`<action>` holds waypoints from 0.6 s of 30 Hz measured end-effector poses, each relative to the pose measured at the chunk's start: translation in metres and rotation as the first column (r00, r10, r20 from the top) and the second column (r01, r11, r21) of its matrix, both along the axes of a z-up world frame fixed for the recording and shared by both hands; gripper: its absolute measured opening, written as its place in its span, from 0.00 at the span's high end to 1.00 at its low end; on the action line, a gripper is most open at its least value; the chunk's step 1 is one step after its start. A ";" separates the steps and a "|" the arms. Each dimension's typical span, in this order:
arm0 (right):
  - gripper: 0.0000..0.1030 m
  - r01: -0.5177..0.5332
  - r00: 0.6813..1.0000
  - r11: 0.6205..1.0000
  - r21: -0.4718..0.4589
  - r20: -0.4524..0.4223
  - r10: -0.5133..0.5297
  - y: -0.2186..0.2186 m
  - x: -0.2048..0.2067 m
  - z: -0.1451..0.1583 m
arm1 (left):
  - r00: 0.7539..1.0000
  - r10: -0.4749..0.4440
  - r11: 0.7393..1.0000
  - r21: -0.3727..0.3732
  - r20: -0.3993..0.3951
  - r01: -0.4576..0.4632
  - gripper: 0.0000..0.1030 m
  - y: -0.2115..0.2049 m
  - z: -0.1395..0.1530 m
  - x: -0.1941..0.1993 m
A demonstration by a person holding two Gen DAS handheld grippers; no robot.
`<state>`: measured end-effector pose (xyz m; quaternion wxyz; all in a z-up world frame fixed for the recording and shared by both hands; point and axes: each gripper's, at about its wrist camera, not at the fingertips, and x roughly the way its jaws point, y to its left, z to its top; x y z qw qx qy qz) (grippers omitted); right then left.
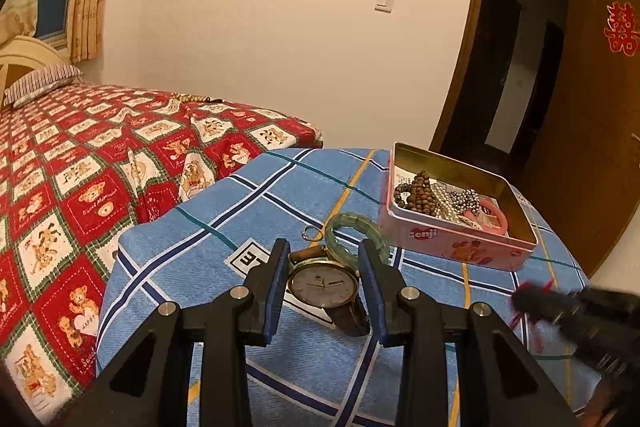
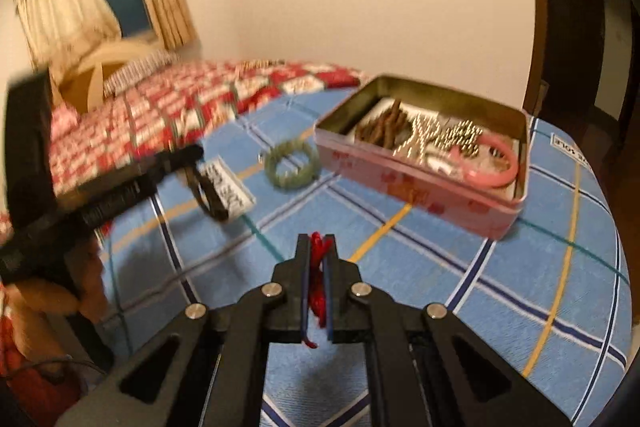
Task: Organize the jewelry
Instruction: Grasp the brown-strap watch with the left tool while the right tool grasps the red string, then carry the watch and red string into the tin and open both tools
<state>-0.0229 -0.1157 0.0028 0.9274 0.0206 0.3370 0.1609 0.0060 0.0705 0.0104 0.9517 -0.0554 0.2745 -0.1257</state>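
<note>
A wristwatch with a pale dial and brown strap lies on the blue checked cloth. My left gripper is open, one finger on each side of the watch. A green bangle and a small ring lie just beyond it. A pink tin holds bead strings, a pearl string and a pink bangle. My right gripper is shut on a red cord, above the cloth in front of the tin. The bangle also shows in the right wrist view, blurred.
A bed with a red bear quilt lies left of the table, with a bead string on its far side. A white tag lies under the watch. A brown door stands at the right.
</note>
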 end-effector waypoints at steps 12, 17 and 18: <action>0.92 0.091 0.985 0.988 0.123 0.132 -0.107 -0.045 0.003 0.049 | 0.995 -0.077 0.997 0.002 0.064 0.077 0.65 -0.030 0.029 0.001; 0.92 0.146 0.970 0.976 0.160 0.169 -0.173 -0.069 0.022 0.065 | 0.987 -0.129 0.992 0.009 0.093 0.129 0.65 -0.060 0.045 0.013; 0.92 0.154 0.968 0.974 0.166 0.174 -0.183 -0.073 0.026 0.067 | 0.985 -0.143 0.990 0.015 0.099 0.143 0.65 -0.068 0.048 0.015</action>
